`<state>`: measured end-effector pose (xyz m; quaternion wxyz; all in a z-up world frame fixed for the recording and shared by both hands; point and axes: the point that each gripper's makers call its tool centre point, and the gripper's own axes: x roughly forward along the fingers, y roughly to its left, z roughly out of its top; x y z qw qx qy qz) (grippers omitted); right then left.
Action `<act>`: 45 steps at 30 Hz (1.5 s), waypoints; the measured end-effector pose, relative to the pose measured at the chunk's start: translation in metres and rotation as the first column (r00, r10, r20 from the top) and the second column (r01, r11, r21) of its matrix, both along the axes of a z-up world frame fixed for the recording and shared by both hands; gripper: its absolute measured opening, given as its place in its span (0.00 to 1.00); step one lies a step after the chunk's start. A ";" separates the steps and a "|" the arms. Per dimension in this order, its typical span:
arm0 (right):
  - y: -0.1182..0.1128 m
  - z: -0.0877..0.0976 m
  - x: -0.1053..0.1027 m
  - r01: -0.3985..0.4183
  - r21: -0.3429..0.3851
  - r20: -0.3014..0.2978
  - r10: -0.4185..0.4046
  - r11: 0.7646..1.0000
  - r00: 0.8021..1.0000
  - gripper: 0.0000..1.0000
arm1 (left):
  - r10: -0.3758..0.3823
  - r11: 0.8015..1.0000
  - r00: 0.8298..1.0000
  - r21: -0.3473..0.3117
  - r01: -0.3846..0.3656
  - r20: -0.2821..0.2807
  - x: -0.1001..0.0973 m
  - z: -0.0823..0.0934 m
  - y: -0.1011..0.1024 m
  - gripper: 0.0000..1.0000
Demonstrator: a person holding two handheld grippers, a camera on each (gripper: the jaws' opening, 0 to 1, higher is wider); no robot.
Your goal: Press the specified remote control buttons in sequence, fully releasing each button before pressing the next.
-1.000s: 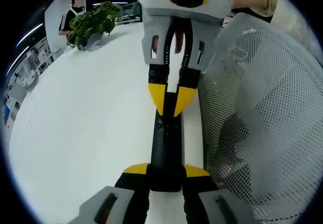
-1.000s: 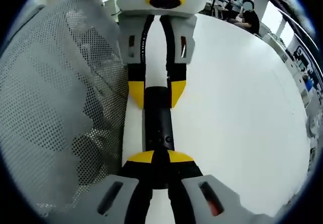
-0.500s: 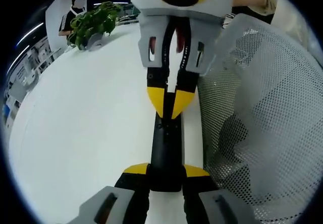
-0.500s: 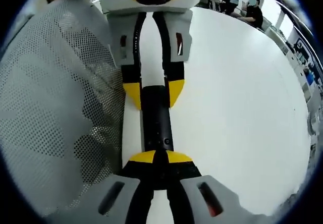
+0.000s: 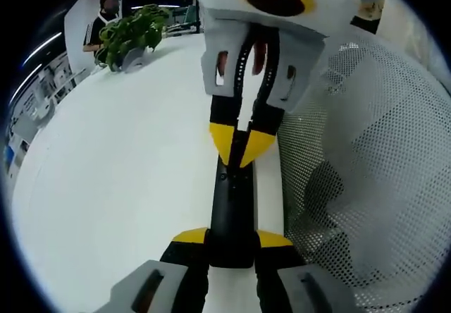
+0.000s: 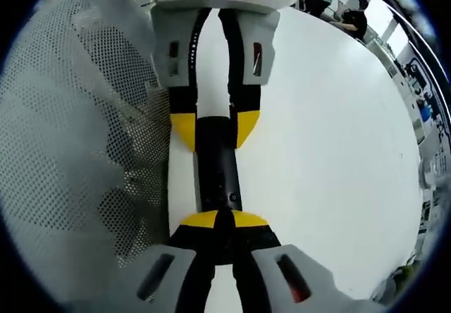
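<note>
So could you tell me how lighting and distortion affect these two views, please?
Left gripper view: the white table is bright and evenly lit, the fisheye bends its far edge, and the plant stays sharp. Right gripper view: the table glares, and the black remote keeps little detail.

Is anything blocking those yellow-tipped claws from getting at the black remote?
Nothing visible does. The left gripper clasps one end of the black remote, and the right gripper has its closed tips at the other end.

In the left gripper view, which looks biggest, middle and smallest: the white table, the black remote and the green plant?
1. White table: largest.
2. Black remote: middle.
3. Green plant: smallest in the picture, but it sits far back and the remote is close to the camera, so their true order is unsure.
</note>
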<state>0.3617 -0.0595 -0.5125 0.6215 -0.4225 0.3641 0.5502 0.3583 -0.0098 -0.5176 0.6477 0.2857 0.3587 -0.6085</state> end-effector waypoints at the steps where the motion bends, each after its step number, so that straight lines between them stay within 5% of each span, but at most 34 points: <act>1: 0.000 0.000 0.000 0.008 0.012 0.014 -0.008 1.000 1.000 0.02 | 0.000 1.000 1.000 0.000 0.000 0.000 0.000 0.000 0.000 0.24; 9: 0.003 0.005 -0.004 -0.016 0.010 0.118 0.014 1.000 0.993 0.00 | -0.003 1.000 1.000 0.007 0.003 -0.001 0.000 0.000 0.000 0.24; 11: 0.012 0.007 -0.011 -0.033 0.059 0.096 0.028 0.998 0.995 0.00 | 0.000 1.000 1.000 0.009 0.000 -0.003 0.000 0.000 0.000 0.24; 15: 0.016 0.004 -0.013 -0.119 -0.017 0.158 0.120 0.993 0.980 0.00 | -0.003 1.000 1.000 0.016 0.004 -0.003 0.001 0.000 0.000 0.24; 24: 0.014 0.007 -0.011 -0.130 -0.039 0.173 0.135 0.991 0.976 0.00 | 0.004 1.000 1.000 0.011 -0.003 -0.009 0.001 0.000 0.000 0.24; 29: 0.015 0.006 -0.013 -0.192 -0.095 0.215 0.209 0.977 0.954 0.00 | -0.005 1.000 1.000 0.017 0.005 -0.001 0.001 0.000 0.000 0.24; 36: 0.015 0.001 -0.014 -0.341 -0.190 0.298 0.385 0.921 0.874 0.00 | -0.013 1.000 1.000 0.020 0.013 0.002 0.001 -0.001 -0.001 0.24; 45: 0.014 0.000 -0.012 -0.258 -0.110 0.257 0.278 0.960 0.925 0.00 | -0.020 0.999 1.000 0.028 0.020 0.010 0.001 -0.001 -0.001 0.24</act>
